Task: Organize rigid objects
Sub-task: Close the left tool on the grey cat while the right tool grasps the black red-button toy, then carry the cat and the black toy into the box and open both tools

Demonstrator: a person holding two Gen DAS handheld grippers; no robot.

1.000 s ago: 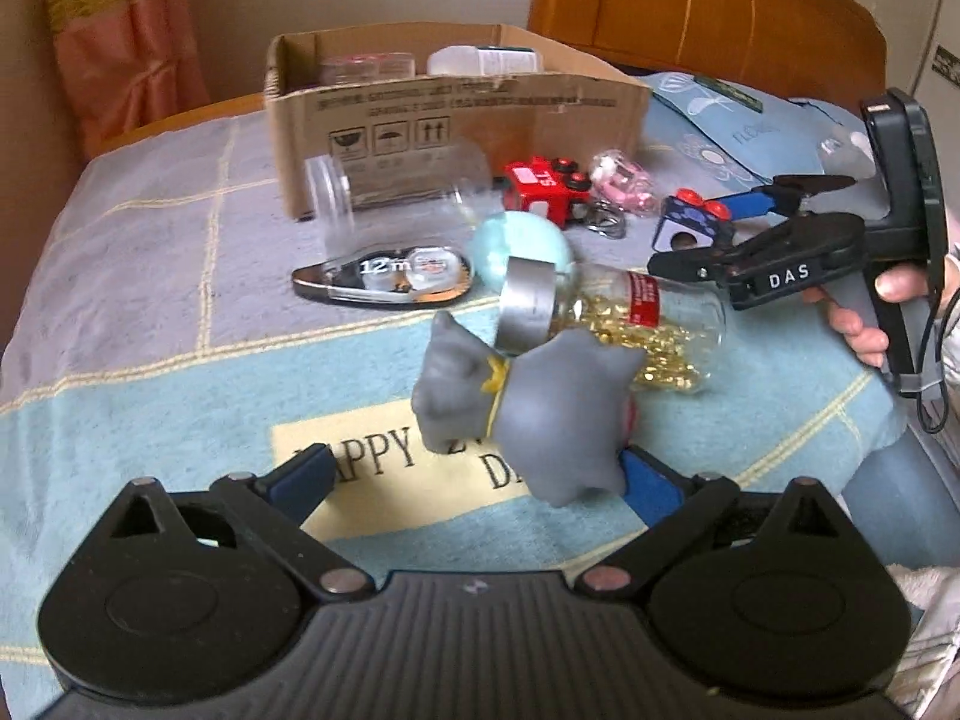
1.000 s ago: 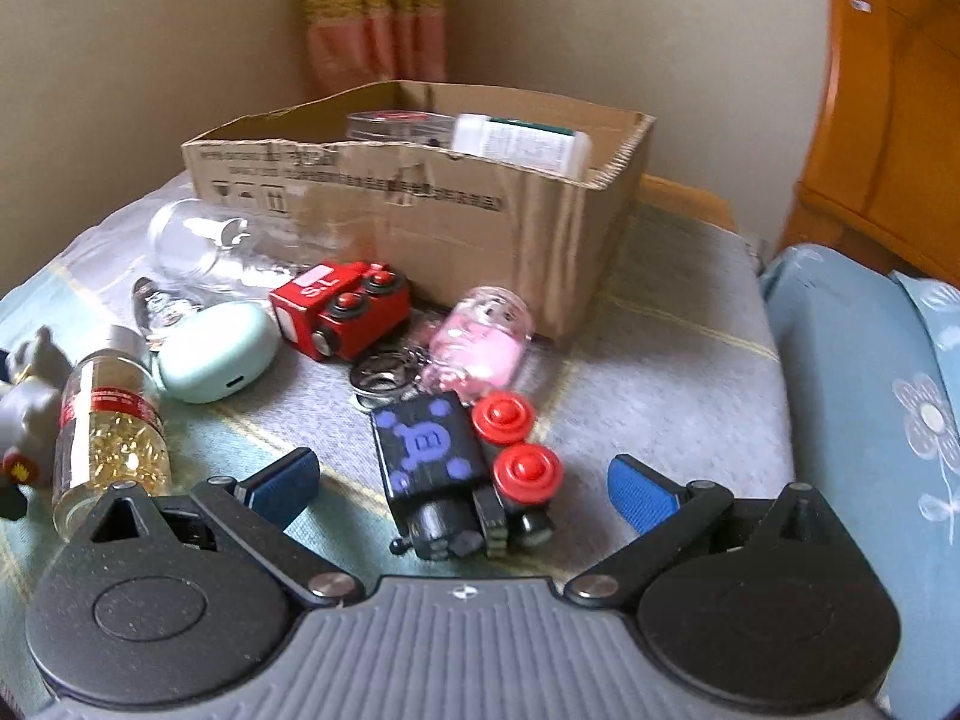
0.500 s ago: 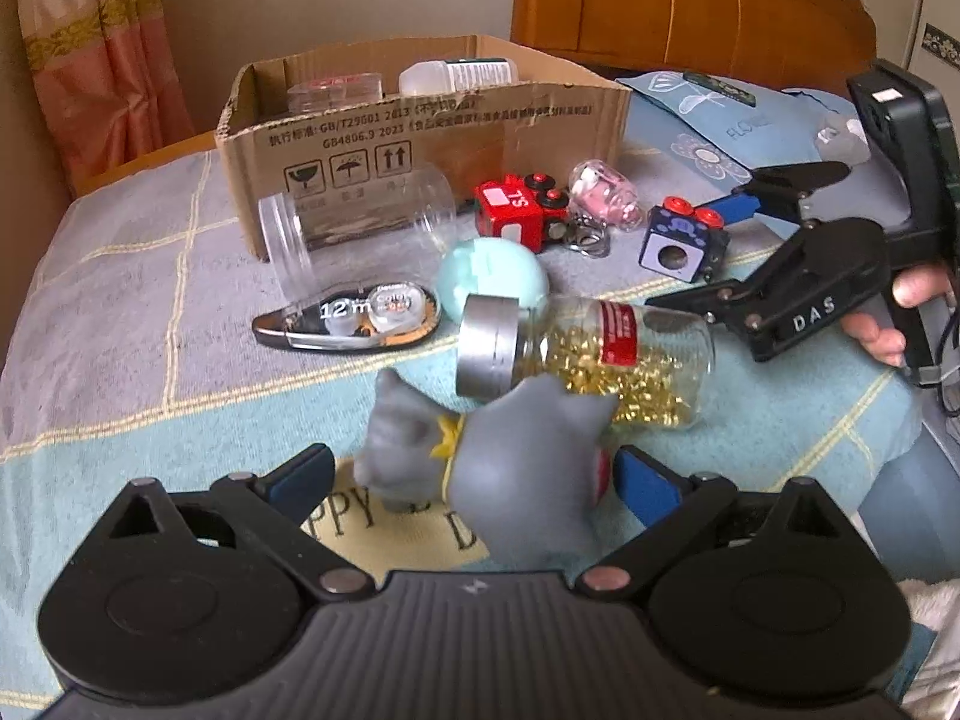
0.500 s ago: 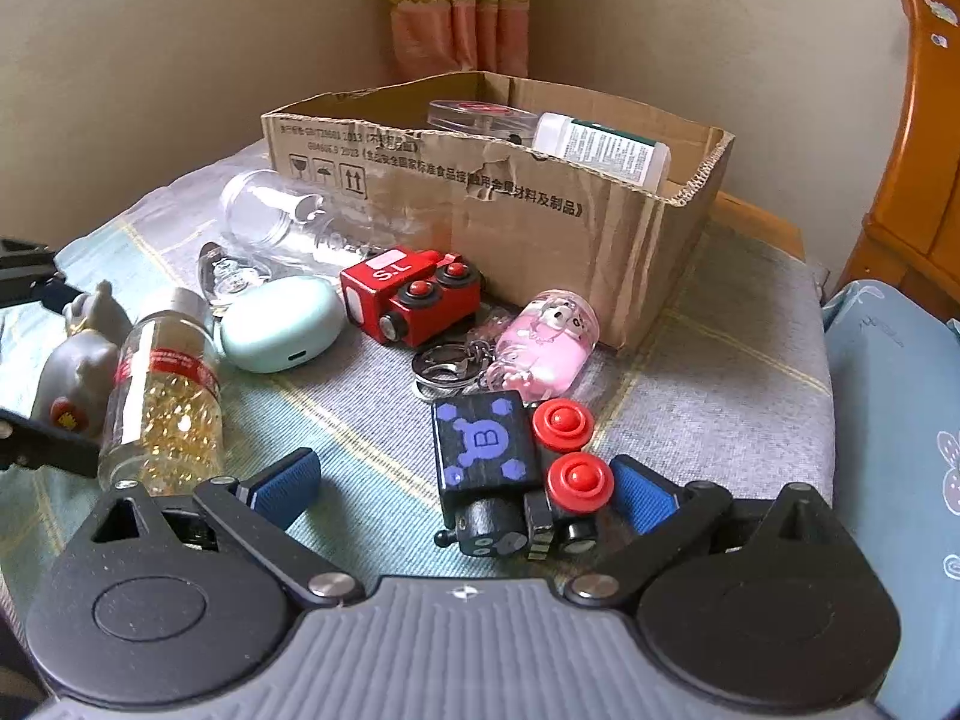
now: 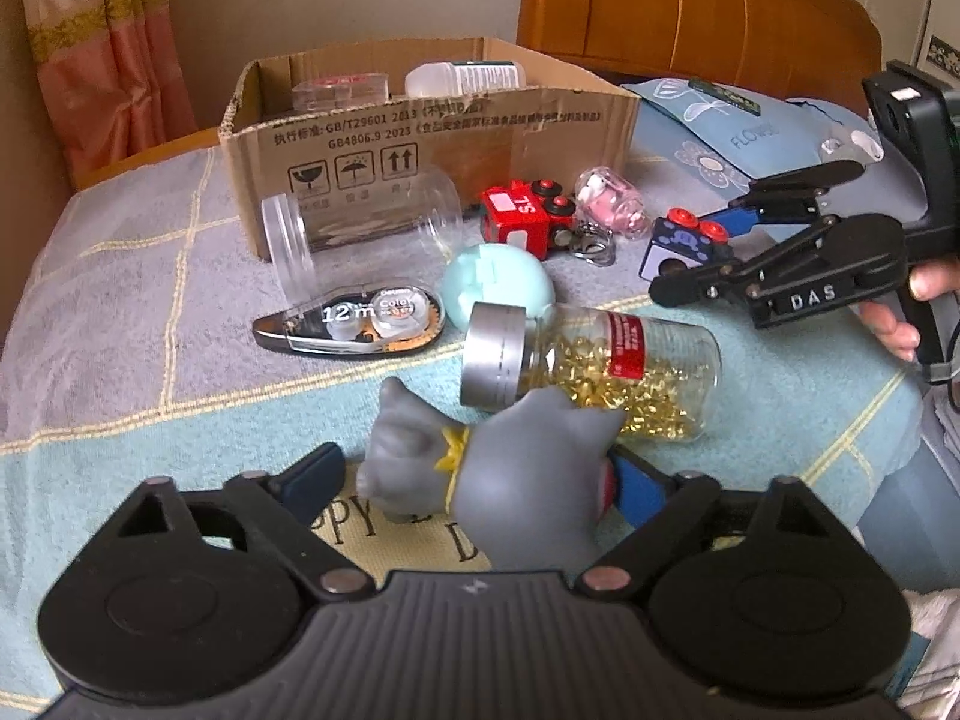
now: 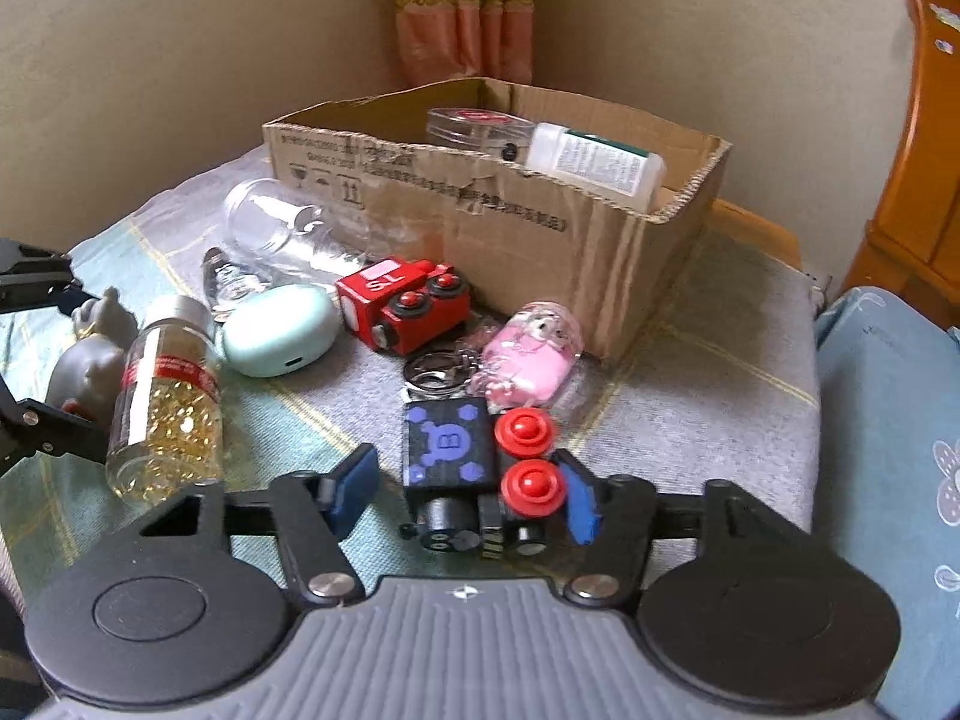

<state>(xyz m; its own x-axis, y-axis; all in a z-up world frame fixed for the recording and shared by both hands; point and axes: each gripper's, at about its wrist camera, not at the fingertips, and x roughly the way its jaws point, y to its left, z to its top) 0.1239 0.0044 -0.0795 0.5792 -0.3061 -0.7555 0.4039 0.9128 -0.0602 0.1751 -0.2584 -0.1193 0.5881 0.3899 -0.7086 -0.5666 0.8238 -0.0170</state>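
Right now L gripper (image 5: 480,480) open round grey cat toy (image 5: 516,480); R gripper (image 6: 465,492) open, straddling black block car (image 6: 474,468)

Left wrist view sits low and close behind the grey toy (image 5: 522,474), facing the cardboard box (image 5: 432,138). Right wrist view faces the same box (image 6: 516,222) from the opposite side; both share the pill bottle (image 5: 594,366).

A home bedroom: wooden headboard (image 5: 690,6), curtain (image 5: 102,54), flowered pillow (image 5: 732,132).
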